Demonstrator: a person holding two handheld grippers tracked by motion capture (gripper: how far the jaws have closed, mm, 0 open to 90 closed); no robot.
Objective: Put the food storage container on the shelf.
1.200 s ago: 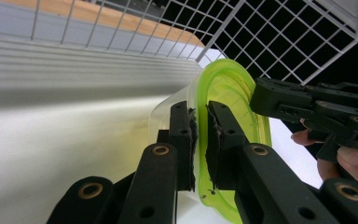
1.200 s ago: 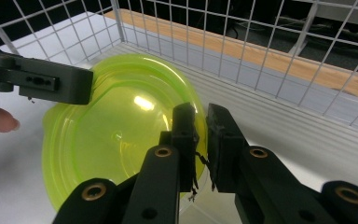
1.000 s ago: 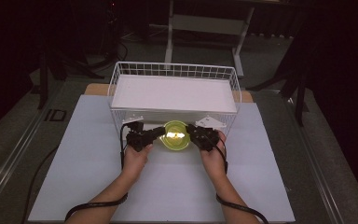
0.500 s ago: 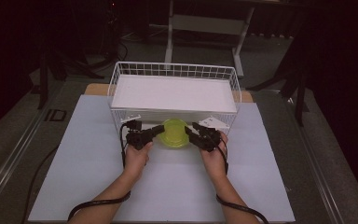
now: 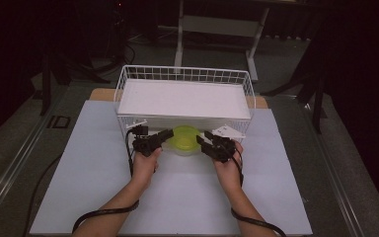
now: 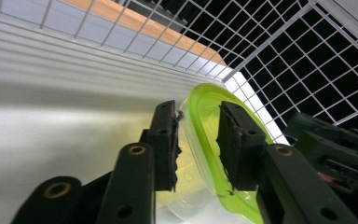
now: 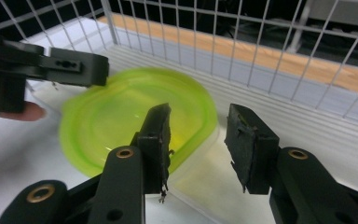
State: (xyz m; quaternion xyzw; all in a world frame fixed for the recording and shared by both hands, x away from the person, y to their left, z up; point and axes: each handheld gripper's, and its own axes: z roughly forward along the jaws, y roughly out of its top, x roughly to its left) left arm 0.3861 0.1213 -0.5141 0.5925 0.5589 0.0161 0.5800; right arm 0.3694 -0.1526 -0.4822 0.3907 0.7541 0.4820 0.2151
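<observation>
A clear container with a lime-green lid (image 5: 185,138) (image 6: 204,116) (image 7: 121,109) is held just in front of the white wire basket's (image 5: 185,74) near wall. My left gripper (image 5: 169,135) (image 6: 196,135) is shut on its left rim, one jaw on top of the lid and the other under it; that top jaw also shows in the right gripper view (image 7: 56,67). My right gripper (image 5: 202,140) (image 7: 198,140) is open at the container's right corner, its left pad over the lid and its right pad off to the side. The right gripper also appears beyond the lid in the left gripper view (image 6: 326,140).
The basket holds a white ribbed board (image 5: 185,98) across its floor. A white mat (image 5: 177,197) covers the table in front, with a wooden edge (image 5: 101,93) showing behind it. Both cables trail back along the person's forearms.
The container and both grippers have shifted slightly forward toward the basket's near wall. The bright glare on the lid is gone.
</observation>
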